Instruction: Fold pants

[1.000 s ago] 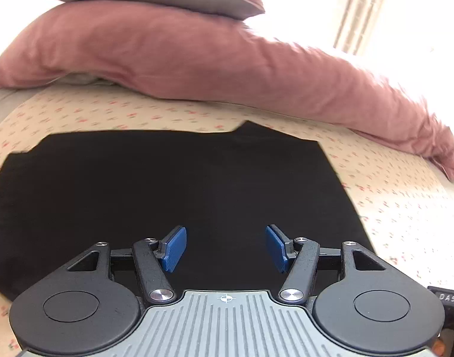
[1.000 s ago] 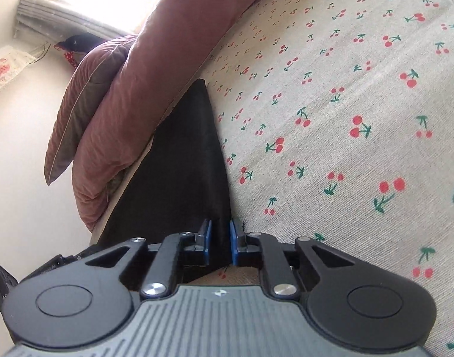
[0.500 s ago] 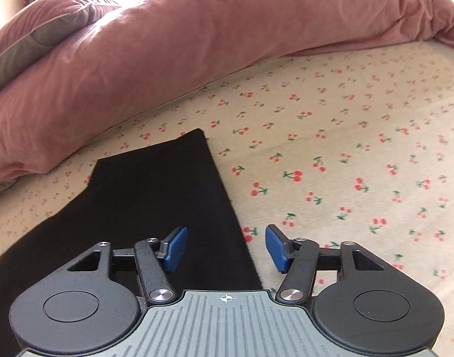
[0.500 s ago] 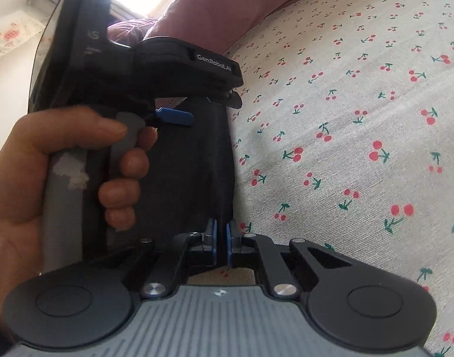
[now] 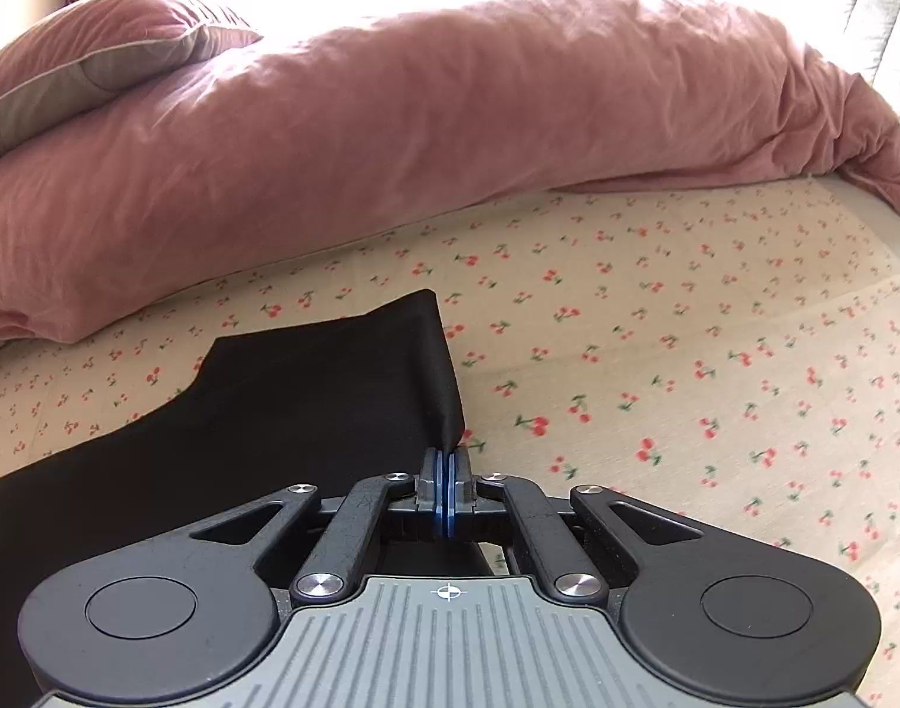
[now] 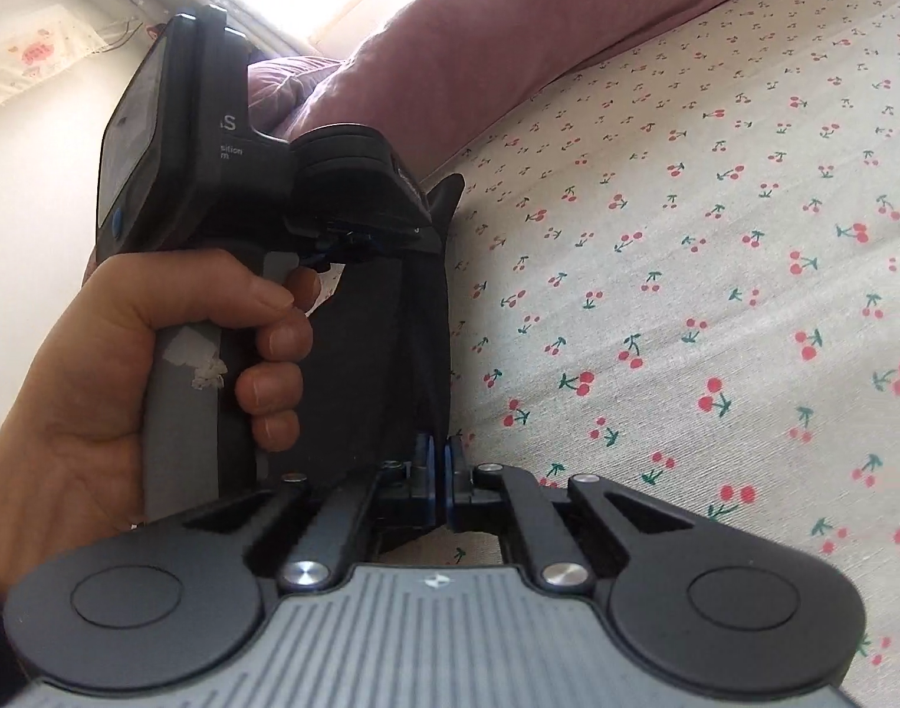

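The black pants [image 5: 285,413] lie flat on the cherry-print bed sheet [image 5: 686,354]. My left gripper [image 5: 448,466] is shut on the pants' right edge, near a corner. My right gripper [image 6: 439,460] is shut on the same edge of the pants [image 6: 379,366], closer to me. In the right wrist view the left gripper's body [image 6: 226,177] and the hand [image 6: 155,354] holding it stand just ahead on the left and hide much of the pants.
A long pink duvet [image 5: 450,135] lies rolled across the far side of the bed, with a pink pillow [image 5: 96,53] on it at the left. A bright window with curtains is behind. The sheet stretches away to the right of the pants.
My left gripper swung from over the middle of the pants to their right edge and shut on it. My right gripper stayed shut on the edge.
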`<state>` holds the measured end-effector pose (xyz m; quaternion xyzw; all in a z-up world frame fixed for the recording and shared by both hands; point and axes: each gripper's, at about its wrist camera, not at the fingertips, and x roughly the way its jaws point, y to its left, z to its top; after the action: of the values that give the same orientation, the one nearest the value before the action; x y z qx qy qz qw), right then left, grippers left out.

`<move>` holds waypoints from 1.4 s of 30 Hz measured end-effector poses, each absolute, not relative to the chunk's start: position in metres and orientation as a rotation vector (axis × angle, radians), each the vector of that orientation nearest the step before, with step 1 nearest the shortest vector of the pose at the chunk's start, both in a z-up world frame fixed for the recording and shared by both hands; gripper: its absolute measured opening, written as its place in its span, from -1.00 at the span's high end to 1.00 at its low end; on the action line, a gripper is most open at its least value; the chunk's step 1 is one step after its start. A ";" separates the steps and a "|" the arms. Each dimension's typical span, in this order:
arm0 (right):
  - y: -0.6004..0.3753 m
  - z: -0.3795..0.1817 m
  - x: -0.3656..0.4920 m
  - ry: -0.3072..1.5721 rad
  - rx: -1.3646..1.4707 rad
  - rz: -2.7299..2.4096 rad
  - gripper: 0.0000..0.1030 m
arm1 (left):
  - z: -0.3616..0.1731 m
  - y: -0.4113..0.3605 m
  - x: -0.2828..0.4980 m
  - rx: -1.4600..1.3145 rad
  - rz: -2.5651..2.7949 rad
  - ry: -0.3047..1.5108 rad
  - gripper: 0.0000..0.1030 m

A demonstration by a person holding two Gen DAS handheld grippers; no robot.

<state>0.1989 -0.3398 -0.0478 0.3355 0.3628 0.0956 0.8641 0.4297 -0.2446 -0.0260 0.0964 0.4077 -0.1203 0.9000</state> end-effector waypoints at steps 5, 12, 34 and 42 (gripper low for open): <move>-0.375 -0.017 0.167 0.701 0.651 0.116 1.00 | -0.003 -0.280 0.405 0.054 -0.329 0.793 1.00; -0.411 -0.013 0.148 0.710 0.613 0.079 0.21 | -0.002 -0.301 0.394 -0.041 -0.379 0.796 1.00; -0.187 0.021 0.134 0.325 -0.157 0.174 1.00 | 0.055 -0.061 0.378 -0.260 -0.395 0.673 1.00; -0.055 -0.012 0.157 0.393 -0.308 0.351 1.00 | -0.002 0.068 0.381 -0.307 -0.268 0.695 1.00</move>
<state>0.1570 -0.0552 -0.0120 -0.1515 0.1937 0.1727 0.9538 0.3808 0.0677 -0.0019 -0.1493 0.3381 -0.1302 0.9200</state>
